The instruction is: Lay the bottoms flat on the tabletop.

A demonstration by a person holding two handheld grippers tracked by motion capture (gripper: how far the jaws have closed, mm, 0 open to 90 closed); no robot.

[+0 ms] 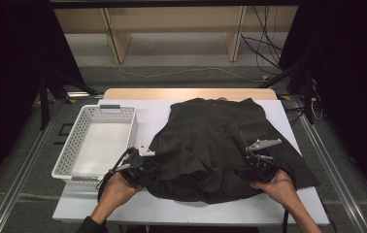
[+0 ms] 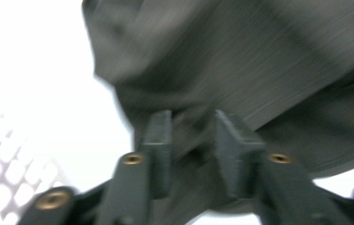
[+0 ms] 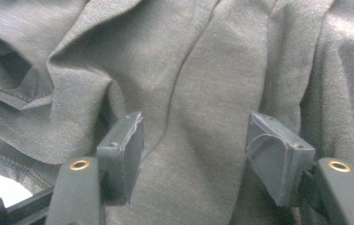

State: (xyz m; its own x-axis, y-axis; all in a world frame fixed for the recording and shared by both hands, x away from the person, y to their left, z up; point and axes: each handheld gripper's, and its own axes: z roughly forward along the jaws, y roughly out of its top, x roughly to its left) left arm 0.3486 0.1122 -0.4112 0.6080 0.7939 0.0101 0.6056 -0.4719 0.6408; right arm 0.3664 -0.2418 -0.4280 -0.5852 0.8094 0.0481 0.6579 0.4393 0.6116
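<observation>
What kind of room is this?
Probably a recording lab or workshop: a white table between black curtains, loose cables on the floor, and bare wooden shelving behind.

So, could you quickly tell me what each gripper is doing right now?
Left gripper: jaws partly closed on a fold of the dark garment.
Right gripper: open over the garment.

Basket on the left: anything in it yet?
Empty. The white basket shows only its bare floor; the dark garment lies beside it on the table.
</observation>
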